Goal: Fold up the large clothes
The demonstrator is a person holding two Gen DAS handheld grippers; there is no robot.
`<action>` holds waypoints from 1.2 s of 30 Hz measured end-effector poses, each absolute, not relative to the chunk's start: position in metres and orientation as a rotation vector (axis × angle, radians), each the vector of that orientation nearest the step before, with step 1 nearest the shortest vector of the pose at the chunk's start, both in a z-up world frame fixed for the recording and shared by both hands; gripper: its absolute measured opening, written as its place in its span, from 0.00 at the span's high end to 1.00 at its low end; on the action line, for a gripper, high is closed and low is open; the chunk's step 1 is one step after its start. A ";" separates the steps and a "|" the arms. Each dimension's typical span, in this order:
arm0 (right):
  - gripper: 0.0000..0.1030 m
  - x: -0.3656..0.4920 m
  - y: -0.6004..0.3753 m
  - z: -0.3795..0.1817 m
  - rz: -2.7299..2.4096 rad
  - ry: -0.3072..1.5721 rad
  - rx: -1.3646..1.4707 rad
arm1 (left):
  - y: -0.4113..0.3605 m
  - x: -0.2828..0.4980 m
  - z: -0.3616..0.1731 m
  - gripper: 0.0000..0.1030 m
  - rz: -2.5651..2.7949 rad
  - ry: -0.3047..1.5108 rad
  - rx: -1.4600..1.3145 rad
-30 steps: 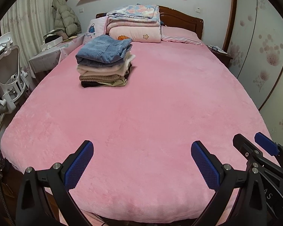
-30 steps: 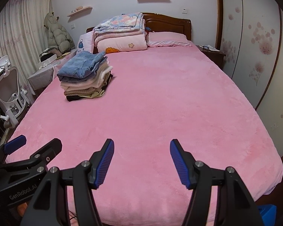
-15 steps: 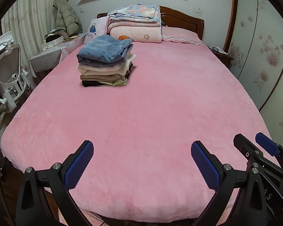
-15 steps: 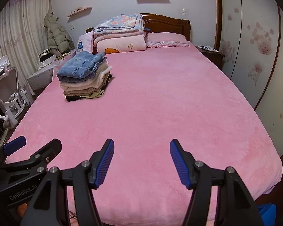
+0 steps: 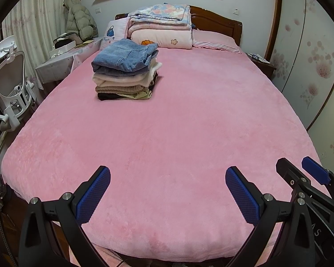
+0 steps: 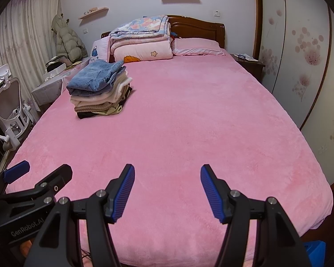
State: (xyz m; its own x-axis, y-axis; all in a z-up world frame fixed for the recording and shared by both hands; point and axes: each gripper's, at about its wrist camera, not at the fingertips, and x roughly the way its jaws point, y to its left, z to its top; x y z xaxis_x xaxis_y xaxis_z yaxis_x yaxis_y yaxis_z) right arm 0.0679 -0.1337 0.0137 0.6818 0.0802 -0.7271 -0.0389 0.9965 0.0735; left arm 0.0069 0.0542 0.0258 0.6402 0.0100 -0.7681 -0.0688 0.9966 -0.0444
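So both tongs are sitting spread wide and pinching nothing. In the left wrist view the left tongs [image 5: 168, 191] fill the bottom of the frame with bare pink blanket between the blue pads, and the right tongs [image 6: 167, 192] look the same in the right wrist view. Each one also pokes into the other's picture at the bottom corner, so they're side by side at the near end of the bed [image 5: 189, 122]. As for the clothes, there's a neat stack of folded clothes [image 5: 125, 70] in the upper left of the frame, sitting on the bed short of the pile of quilts [image 5: 161, 25] by the headboard. Jeans [image 6: 95, 76] are on top, with some cream and tan knits under them and something dark at the bottom. My read is that the folding is pretty much done, or at least this batch is, because the rest of the blanket is bare and I can't see any loose garment anywhere on it. If anything is left to fold, it's out of view, maybe down below the foot of the bed where the cameras don't reach. There's a puffy coat [image 5: 80, 20] hanging in the upper left corner, but I can't tell if that counts.
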 end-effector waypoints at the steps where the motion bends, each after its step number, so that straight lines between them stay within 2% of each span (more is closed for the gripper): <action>1: 0.40 0.068 -0.133 0.014 0.067 0.818 0.053 | 0.055 0.007 0.026 0.00 0.045 0.876 -0.073; 36: 0.40 0.064 -0.137 0.005 0.061 0.825 0.051 | 0.052 0.005 0.021 0.00 0.062 0.875 -0.056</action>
